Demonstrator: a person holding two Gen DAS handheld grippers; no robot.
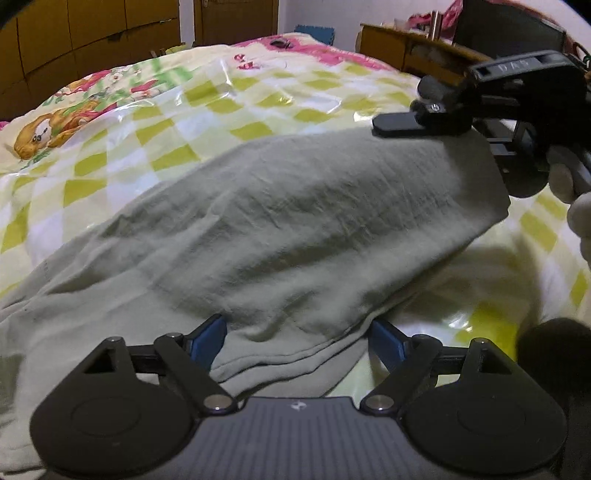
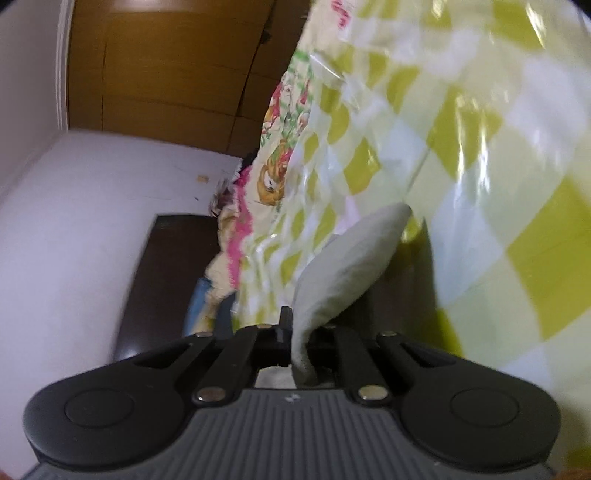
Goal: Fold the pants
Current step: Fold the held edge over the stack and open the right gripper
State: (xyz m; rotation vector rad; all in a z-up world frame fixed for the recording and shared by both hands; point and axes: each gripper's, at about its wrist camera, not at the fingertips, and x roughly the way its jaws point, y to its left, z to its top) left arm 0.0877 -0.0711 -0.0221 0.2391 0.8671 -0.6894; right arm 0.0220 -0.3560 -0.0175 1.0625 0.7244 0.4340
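On checkered bedspread (image 1: 229, 107): pants (image 1: 295, 229); wooden wardrobe (image 1: 92, 33) behind.

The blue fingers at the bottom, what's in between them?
The grey-green pants. In the left wrist view their folded edge lies between the left gripper and its open blue fingers.

A bed (image 1: 258, 110) carries everything — it is covered by a glossy, plastic-looking sheet checked in white and yellow-green, with a pink floral border and a cartoon dog print (image 1: 40, 134) near its left edge. Directly on the sheet lie crumpled pale grey-green fabric pants (image 1: 258, 221) — one corner is raised off the surface.
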